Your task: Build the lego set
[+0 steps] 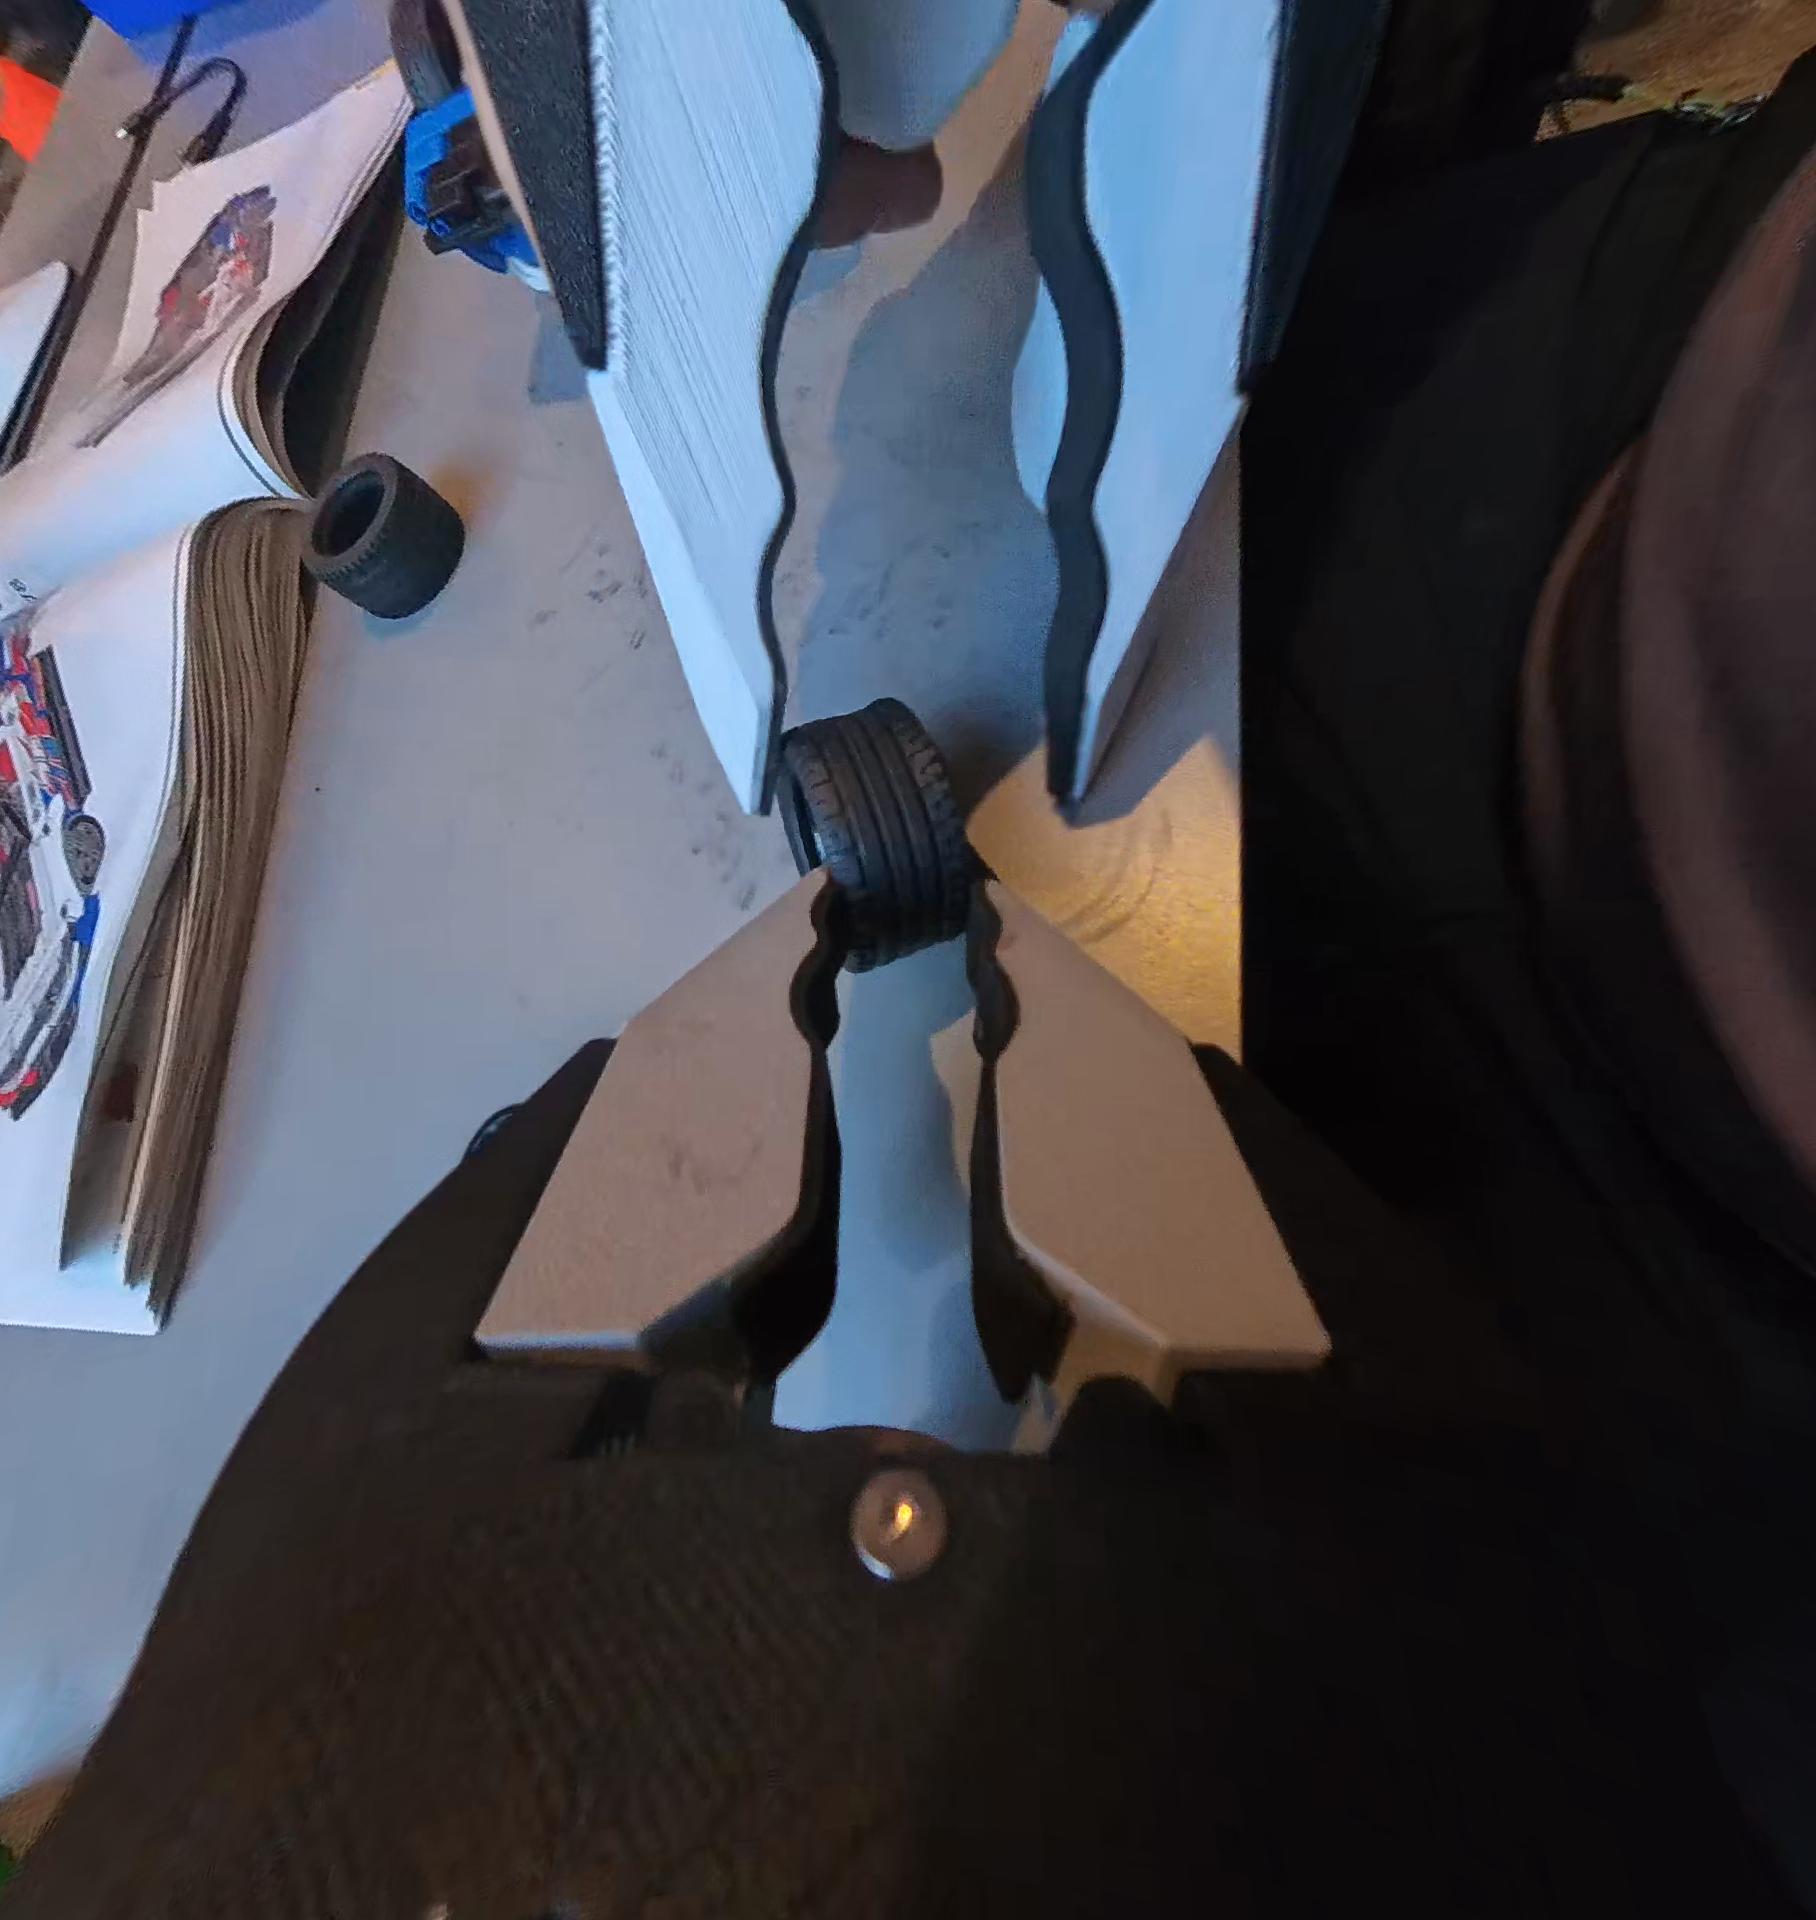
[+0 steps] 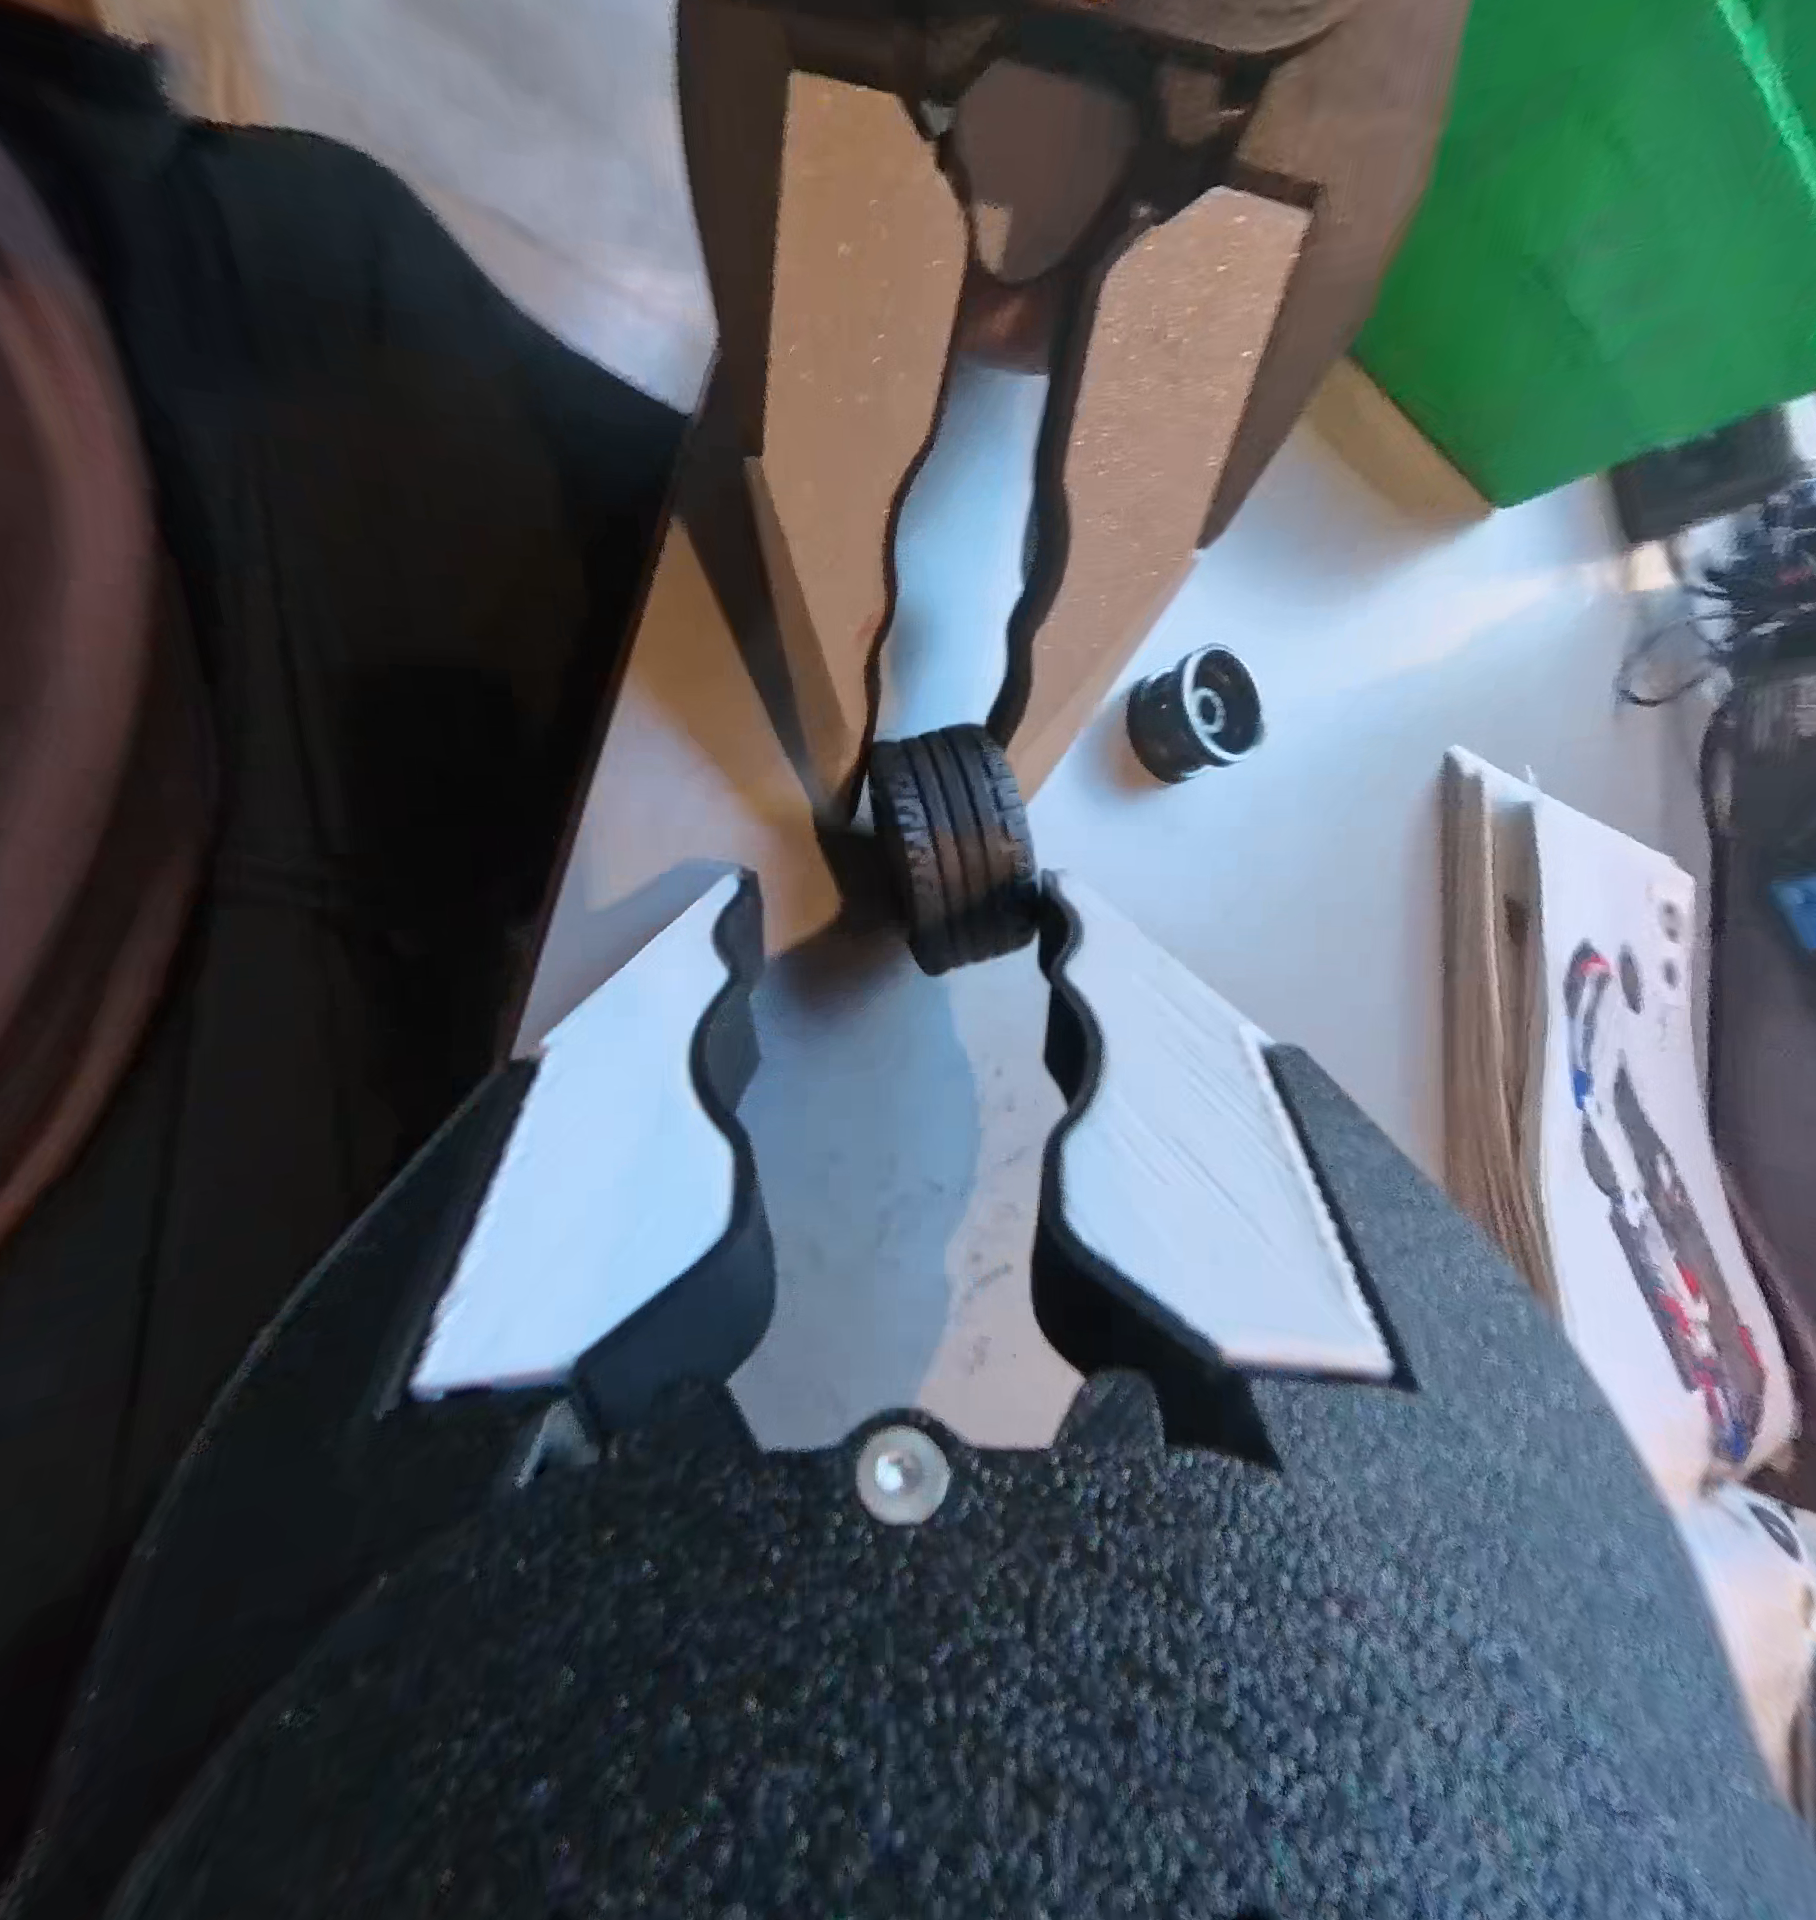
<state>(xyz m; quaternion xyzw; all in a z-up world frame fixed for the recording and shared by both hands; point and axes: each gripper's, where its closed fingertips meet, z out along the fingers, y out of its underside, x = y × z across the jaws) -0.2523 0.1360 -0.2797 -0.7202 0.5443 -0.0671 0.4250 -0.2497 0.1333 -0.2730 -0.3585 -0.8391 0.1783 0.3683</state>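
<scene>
Fingers of left gripper (image 1: 904,899) clamped on tire (image 1: 876,831) above surface (image 1: 488,727); right gripper (image 2: 899,894) fingers apart, one touching tire. Second tire (image 1: 384,549) loose beside manual (image 1: 104,727). Build judged early; wheels unmounted.
</scene>
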